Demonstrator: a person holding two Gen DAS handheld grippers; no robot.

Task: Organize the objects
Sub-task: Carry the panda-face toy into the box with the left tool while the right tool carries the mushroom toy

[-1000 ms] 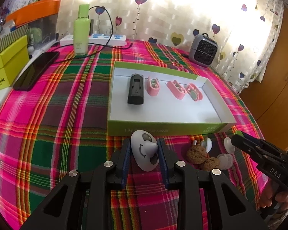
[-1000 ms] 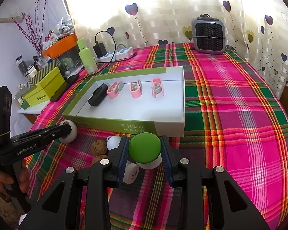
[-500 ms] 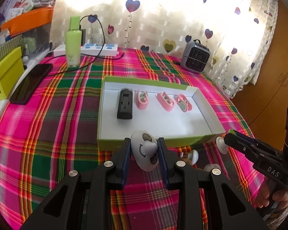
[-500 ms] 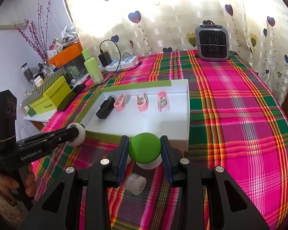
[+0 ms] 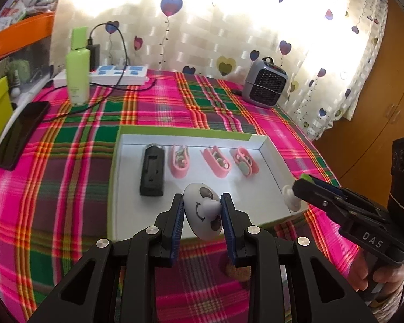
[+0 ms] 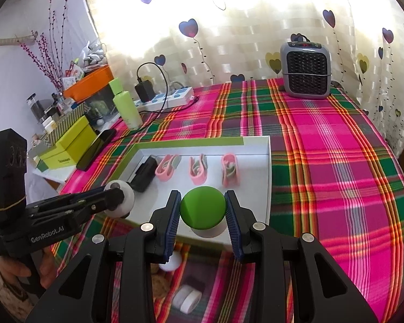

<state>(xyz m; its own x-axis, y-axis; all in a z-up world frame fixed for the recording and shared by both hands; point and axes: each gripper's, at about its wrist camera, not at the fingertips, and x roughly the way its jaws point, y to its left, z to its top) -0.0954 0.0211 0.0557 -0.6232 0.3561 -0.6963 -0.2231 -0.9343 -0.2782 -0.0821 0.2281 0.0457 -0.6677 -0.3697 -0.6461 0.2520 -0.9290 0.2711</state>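
Your left gripper (image 5: 202, 212) is clamped on a white egg-shaped toy with a drawn face (image 5: 203, 211), both pads pressed to its sides, held above the near edge of the white tray with green rim (image 5: 115, 167). Your right gripper (image 6: 203, 212) is closed tight on a green-capped mushroom toy (image 6: 203, 211), its white stem showing below the cap, also above the tray's near edge, toward the near right corner. Inside the tray, along the far side, a black rectangular block (image 5: 152, 172) lies nearest the left wall, then three pink clips (image 5: 215, 161) in a row to its right, each apart from the next. The tray sits mid-table on the plaid tablecloth (image 6: 336, 161). On the cloth just in front of the tray's near edge, under your grippers: a walnut (image 5: 238, 270), a small white ball (image 6: 172, 262), and a white roll-like piece (image 6: 187, 297); exact contact between them can't be told. At the table's far edge stand a grey heater (image 6: 305, 72) toward the right corner, and a power strip (image 5: 118, 74) with a green bottle (image 5: 78, 78) toward the left. A black phone (image 5: 18, 134) lies at the left edge. Yellow-green boxes (image 6: 67, 145) sit off the left side.
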